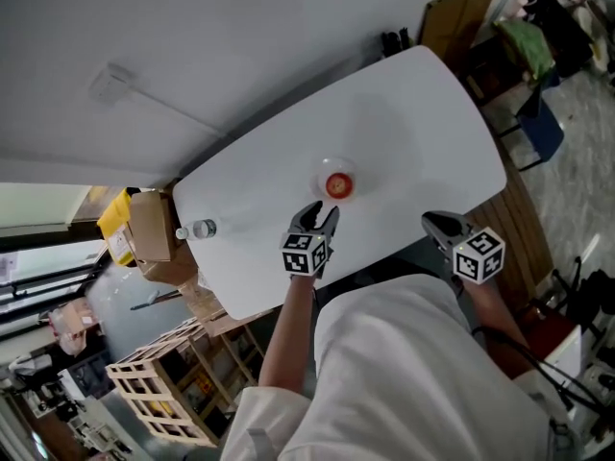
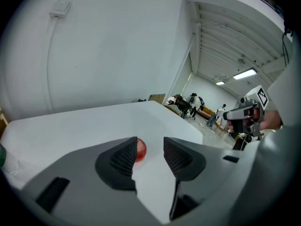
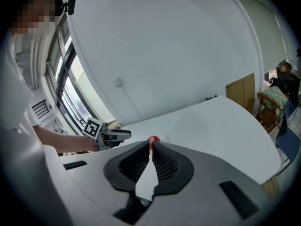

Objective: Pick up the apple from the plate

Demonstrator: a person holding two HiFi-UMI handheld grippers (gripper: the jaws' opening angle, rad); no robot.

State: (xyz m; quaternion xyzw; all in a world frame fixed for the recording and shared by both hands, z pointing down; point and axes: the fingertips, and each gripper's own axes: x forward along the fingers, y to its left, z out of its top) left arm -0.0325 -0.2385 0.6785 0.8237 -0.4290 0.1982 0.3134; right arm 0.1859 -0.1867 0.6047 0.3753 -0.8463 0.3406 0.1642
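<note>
The round red apple (image 1: pixel 337 186) is seen on a small pale round plate (image 1: pixel 336 168) near the middle of the white tabletop (image 1: pixel 413 123). The left gripper (image 1: pixel 322 213) is held just on its near side, jaws spread part-way with nothing between the pads. The apple shows beyond the left jaw, untouched. For a clean pick, the gripper is best realigned until the apple is centred, the jaws widened, then closed gently at mid-height. The right gripper (image 1: pixel 438 223) is held at the table's near right edge, jaws pressed almost together and empty.
</note>
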